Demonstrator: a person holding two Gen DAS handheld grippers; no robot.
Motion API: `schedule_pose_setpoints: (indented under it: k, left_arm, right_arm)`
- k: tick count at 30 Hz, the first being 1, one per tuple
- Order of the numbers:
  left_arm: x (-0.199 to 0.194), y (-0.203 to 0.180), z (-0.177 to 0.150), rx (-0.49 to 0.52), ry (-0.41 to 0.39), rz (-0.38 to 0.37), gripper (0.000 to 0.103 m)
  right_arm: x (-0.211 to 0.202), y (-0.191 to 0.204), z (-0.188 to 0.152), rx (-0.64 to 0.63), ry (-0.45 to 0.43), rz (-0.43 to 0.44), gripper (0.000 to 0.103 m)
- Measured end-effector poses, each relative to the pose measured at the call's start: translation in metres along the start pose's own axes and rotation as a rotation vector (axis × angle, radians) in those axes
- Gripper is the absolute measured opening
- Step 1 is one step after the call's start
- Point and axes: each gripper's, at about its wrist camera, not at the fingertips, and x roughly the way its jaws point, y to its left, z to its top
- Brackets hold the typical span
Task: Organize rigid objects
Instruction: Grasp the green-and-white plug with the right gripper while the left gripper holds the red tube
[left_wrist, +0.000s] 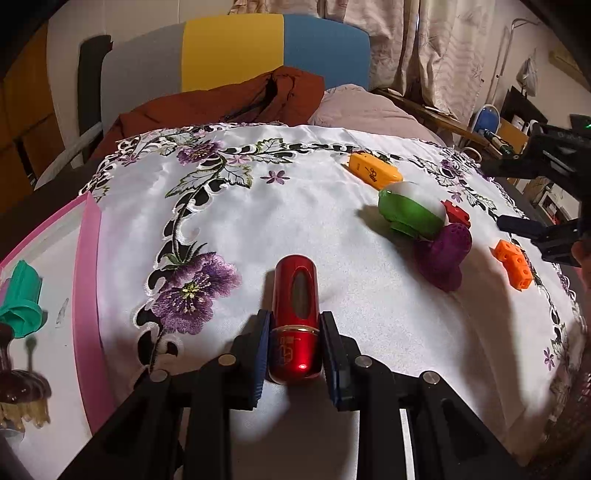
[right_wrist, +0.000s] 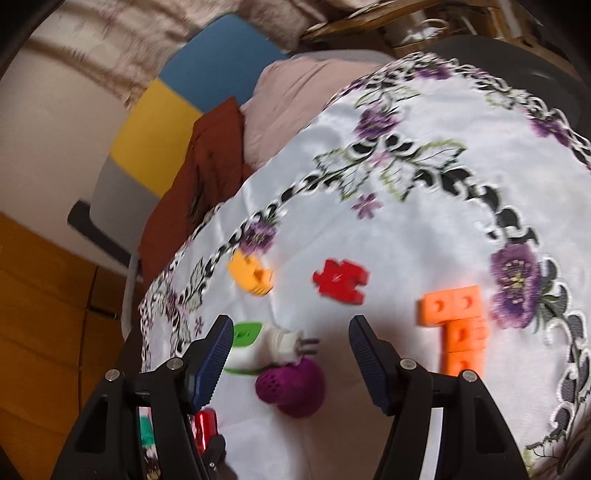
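My left gripper (left_wrist: 295, 318) is shut on a red metallic capsule (left_wrist: 295, 295), which points away from me just above the white embroidered cloth (left_wrist: 295, 206). The same capsule (right_wrist: 205, 424) shows low in the right wrist view. My right gripper (right_wrist: 290, 326) is open and holds nothing. It hovers over a purple perforated piece (right_wrist: 291, 384) and a green-and-white plug (right_wrist: 255, 343). Beyond lie a red puzzle piece (right_wrist: 341, 280), a yellow box (right_wrist: 251, 275) and an orange block (right_wrist: 458, 325). One right finger (left_wrist: 517, 226) shows at the left view's right edge.
A pink-rimmed tray (left_wrist: 86, 258) lies at the cloth's left edge and holds a teal piece (left_wrist: 22, 299) and a brown-and-yellow item (left_wrist: 22, 387). Beyond the cloth are rust-brown fabric (left_wrist: 221, 103) and a grey, yellow and blue chair back (left_wrist: 232, 55).
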Motion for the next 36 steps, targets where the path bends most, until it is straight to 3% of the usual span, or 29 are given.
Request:
schedule_pose_setpoints:
  k: [7,10,15,20,22,24,28,36]
  left_arm:
    - [-0.004,0.005,-0.001,-0.006,-0.015,-0.044,0.026]
    - [-0.010,0.007,-0.002,-0.010,-0.025,-0.057,0.026]
    - [-0.028,0.006,0.000,0.003,-0.055,-0.078,0.026]
    - [-0.047,0.008,-0.004,-0.009,-0.063,-0.108,0.026]
    - [-0.056,0.010,-0.007,-0.017,-0.072,-0.119,0.026]
    - [-0.065,0.012,-0.009,-0.022,-0.078,-0.121,0.026]
    - [-0.080,0.016,-0.010,-0.031,-0.092,-0.128,0.026]
    - [-0.100,0.027,-0.015,-0.056,-0.106,-0.123,0.026]
  right_arm:
    - [0.015,0.002,-0.002,0.019,0.058,0.043,0.069]
    - [0.023,0.017,-0.005,-0.053,0.069,0.026,0.077]
    - [0.040,0.042,-0.009,-0.177,0.098,0.008,0.077]
    - [0.062,0.048,-0.009,-0.238,0.127,-0.069,0.077]
    - [0.068,0.046,-0.008,-0.221,0.144,-0.046,0.079]
    - [0.072,0.053,-0.008,-0.230,0.177,0.054,0.079]
    - [0.069,0.072,-0.017,-0.293,0.204,0.148,0.079]
    - [0.080,0.086,-0.033,-0.434,0.225,0.018,0.079]
